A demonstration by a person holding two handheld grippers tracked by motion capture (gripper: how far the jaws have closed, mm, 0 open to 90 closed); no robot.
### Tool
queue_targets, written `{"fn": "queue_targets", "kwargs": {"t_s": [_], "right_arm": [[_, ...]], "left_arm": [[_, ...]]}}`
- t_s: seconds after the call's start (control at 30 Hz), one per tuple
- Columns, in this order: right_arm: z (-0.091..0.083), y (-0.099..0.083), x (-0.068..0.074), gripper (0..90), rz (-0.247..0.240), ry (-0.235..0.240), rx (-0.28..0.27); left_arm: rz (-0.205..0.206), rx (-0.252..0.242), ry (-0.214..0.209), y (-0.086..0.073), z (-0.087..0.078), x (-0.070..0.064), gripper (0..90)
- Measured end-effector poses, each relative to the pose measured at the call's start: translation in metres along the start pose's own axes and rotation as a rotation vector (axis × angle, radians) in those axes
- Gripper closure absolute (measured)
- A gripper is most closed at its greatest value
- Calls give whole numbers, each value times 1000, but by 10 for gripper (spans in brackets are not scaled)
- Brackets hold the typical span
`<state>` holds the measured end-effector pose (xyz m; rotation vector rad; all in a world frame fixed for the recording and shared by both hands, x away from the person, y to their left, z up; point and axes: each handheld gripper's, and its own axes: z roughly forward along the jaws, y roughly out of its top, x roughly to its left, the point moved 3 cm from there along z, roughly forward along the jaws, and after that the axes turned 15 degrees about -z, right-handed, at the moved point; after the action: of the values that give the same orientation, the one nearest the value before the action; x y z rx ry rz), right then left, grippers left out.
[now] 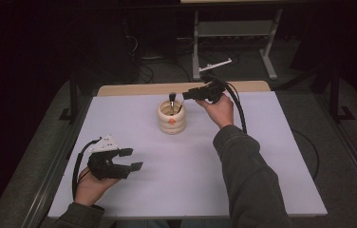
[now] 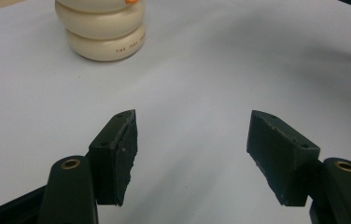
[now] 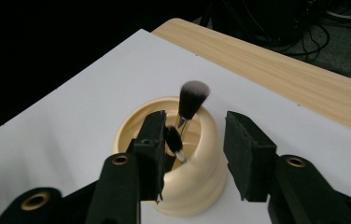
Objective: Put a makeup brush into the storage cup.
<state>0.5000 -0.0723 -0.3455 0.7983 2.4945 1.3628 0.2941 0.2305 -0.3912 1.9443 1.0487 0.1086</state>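
Right hand-held gripper [image 3: 192, 154], jaws apart, poised over makeup brushes [image 3: 190, 105] standing in the cream ribbed holder [image 1: 172, 118] mid-desk [image 1: 262, 190]; off-centre closure may tip the holder. Left hand-held gripper [image 1: 130, 159] idle, apart.

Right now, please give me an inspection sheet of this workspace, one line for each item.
Surface: white board on a wooden table, bare apart from the cup.
Job's things: cream ribbed cup upright, holding a large brush and a small brush, bristles up.
Clutter: nothing seen.
Grippers: right gripper open, above the cup; left gripper open, low over the board, holding nothing.
Cables: one black cable trails from each gripper.
Surroundings: dark room, grey frame and floor cables behind the table.
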Motion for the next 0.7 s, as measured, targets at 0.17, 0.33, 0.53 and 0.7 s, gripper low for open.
{"fn": "queue_targets", "kwargs": {"t_s": [0.17, 0.33, 0.53, 0.7], "right_arm": [[-10, -7, 1, 504, 2, -1, -18], [-19, -9, 7, 439, 0, 7, -35], [-30, -13, 11, 404, -22, -5, -56], [-37, -19, 12, 375, -23, -11, -56]], "left_arm": [[5, 5, 5, 0, 0, 0, 330], [7, 8, 6, 1, 0, 2, 319], [-1, 3, 11, 1, 0, 3, 306], [-6, 5, 15, 1, -1, 4, 296]]}}
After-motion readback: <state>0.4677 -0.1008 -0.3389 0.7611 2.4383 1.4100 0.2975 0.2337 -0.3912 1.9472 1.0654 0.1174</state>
